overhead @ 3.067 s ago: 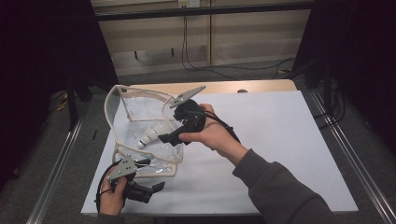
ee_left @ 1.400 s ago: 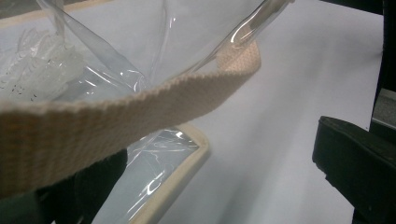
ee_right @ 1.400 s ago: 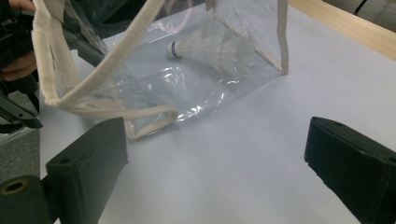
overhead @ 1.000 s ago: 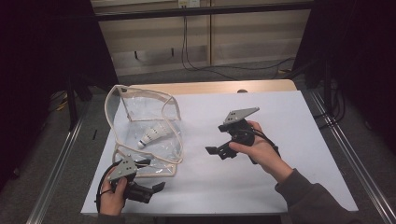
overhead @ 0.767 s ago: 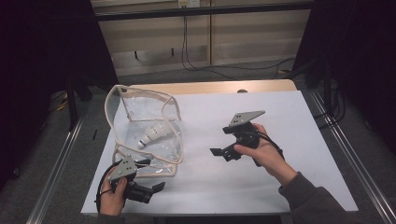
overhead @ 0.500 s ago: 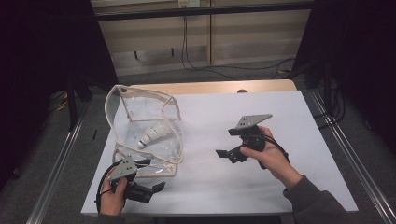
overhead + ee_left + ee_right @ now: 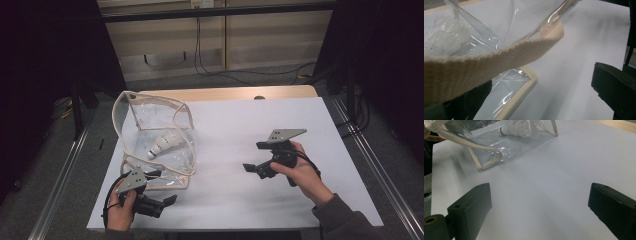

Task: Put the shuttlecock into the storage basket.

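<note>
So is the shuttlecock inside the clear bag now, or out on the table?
Inside. The shuttlecock lies behind the transparent wall of the clear bag, within its beige-trimmed rim, with its cork end pointing toward the left gripper.

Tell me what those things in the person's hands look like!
Each hand holds a black gripper with two chunky black fingers. The left gripper and the right gripper both carry a grey three-cornered plate on top with small dark dots, and a black cable loops from each. In the right gripper view, the fingers look blocky, with a small round hole. The person's right arm wears a grey-brown sleeve.
</note>
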`<state>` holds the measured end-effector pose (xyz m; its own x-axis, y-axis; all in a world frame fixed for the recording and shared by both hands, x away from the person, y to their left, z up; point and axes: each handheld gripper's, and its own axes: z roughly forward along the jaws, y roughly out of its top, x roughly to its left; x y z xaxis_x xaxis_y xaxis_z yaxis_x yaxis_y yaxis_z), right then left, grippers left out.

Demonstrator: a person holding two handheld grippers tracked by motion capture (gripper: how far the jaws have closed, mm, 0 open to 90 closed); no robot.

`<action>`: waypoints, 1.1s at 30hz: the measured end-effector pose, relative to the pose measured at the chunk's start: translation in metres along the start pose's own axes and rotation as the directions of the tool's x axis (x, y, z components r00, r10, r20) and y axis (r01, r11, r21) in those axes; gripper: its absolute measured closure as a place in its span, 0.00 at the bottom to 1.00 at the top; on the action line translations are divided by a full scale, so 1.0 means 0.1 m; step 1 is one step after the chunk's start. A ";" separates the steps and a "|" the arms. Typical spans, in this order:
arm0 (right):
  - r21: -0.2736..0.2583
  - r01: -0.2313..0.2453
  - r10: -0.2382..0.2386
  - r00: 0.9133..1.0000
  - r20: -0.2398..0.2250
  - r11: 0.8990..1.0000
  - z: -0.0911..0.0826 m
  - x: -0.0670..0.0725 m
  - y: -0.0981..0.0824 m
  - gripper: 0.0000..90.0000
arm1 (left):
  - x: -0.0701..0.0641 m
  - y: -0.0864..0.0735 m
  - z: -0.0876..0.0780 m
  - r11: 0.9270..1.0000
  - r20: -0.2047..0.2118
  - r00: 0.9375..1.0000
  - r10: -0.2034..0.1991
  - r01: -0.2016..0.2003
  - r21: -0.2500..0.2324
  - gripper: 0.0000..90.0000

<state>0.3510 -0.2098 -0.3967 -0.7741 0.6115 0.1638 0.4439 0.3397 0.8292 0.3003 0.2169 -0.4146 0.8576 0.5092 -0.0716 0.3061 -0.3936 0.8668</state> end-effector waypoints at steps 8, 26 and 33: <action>0.010 -0.003 0.003 1.000 0.013 1.000 -0.04 -0.04 -0.15 0.05 | 0.00 0.00 0.00 1.000 0.000 1.000 0.000 0.000 -0.001 0.04; 0.002 -0.028 0.028 0.997 0.066 1.000 -0.27 -0.17 -0.45 0.05 | 0.00 0.00 0.00 1.000 0.000 1.000 -0.001 0.001 -0.004 0.04; 0.002 -0.038 0.037 0.996 0.078 0.999 -0.34 -0.20 -0.53 0.05 | 0.00 0.00 0.00 1.000 -0.001 1.000 -0.001 0.001 -0.004 0.04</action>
<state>0.3275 -0.2648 -0.4259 -0.7191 0.6780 0.1524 0.4739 0.3180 0.8212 0.3002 0.2167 -0.4151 0.8570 0.5103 -0.0716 0.3048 -0.3900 0.8689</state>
